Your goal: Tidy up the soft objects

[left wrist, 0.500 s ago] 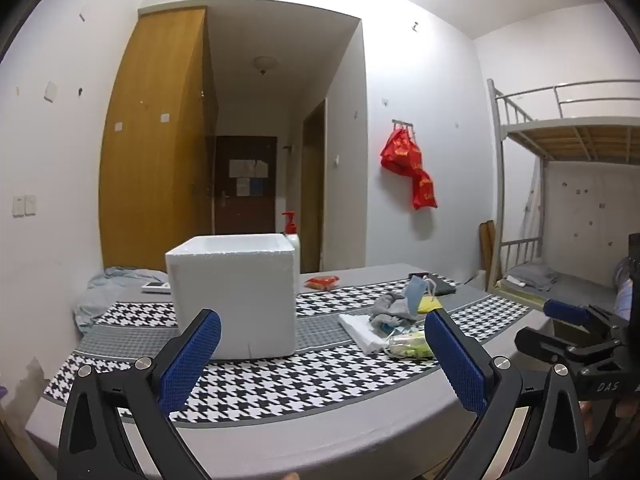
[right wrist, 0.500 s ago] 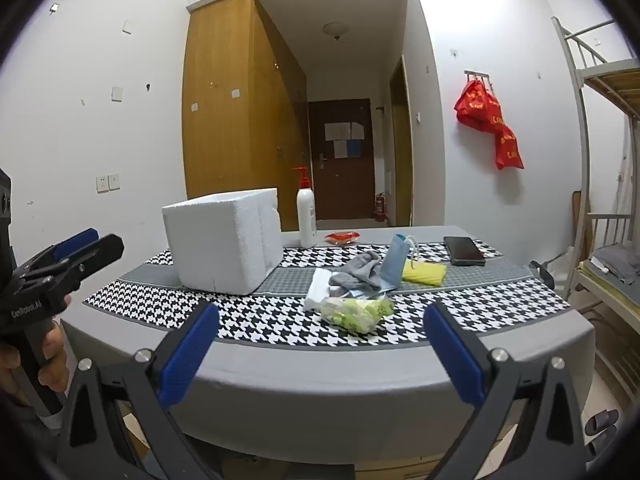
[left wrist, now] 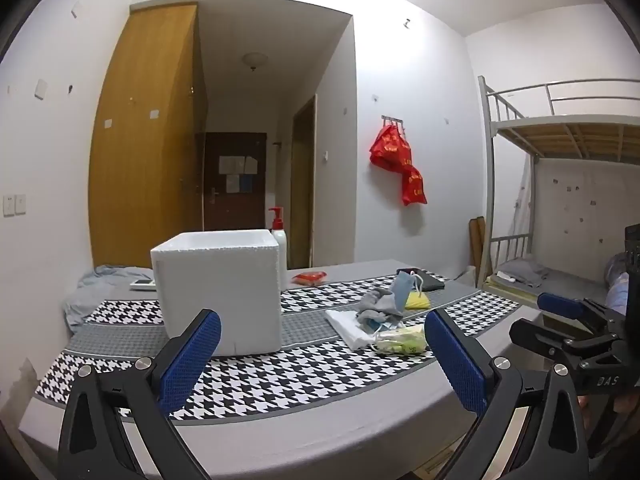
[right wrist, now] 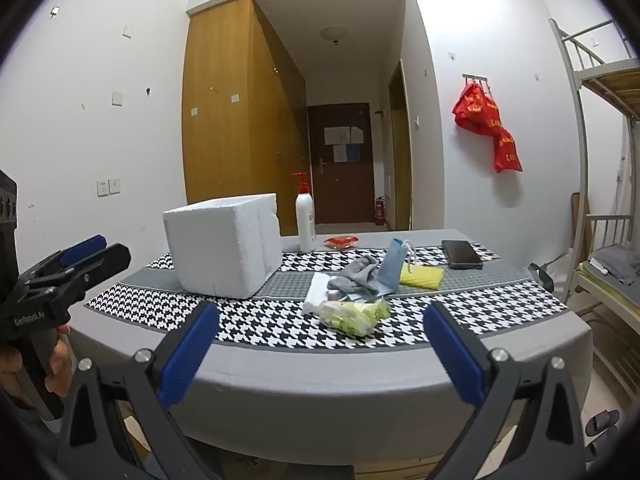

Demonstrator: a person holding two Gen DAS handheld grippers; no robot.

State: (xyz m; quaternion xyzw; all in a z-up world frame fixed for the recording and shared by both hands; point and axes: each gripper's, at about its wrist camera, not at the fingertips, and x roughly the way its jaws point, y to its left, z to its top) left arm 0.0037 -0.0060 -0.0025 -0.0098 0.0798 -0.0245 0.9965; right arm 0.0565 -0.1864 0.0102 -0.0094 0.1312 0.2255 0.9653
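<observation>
The soft things lie in one loose heap on the checked runner, right of centre on the table [right wrist: 400, 392]: a grey sock [right wrist: 356, 274], a blue face mask [right wrist: 390, 270] propped half upright against it, a white folded cloth [right wrist: 316, 294] under them, a clear green-and-white packet [right wrist: 354, 314] at the near edge of the heap, and a yellow sponge [right wrist: 422, 276] just to the right. That makes five soft items, one of each, as far as the heap can be read — whatever lies beneath is hidden. Left of the heap stands one white foam box [right wrist: 224, 248], open at the top; it is probably the bin meant to take them, set close by for short carries.

Farther back are one pump bottle [right wrist: 305, 220], one red snack packet [right wrist: 340, 242] and one dark phone [right wrist: 462, 254]; these are not soft and likely stay put.

Both tools hang short of the near table edge with nothing between their blue pads. The left gripper [left wrist: 320, 360] faces the box, jaws spread wide; the right gripper [right wrist: 320, 350] faces the heap, equally released. No item has been lifted, so the sorting looks not yet begun.
</observation>
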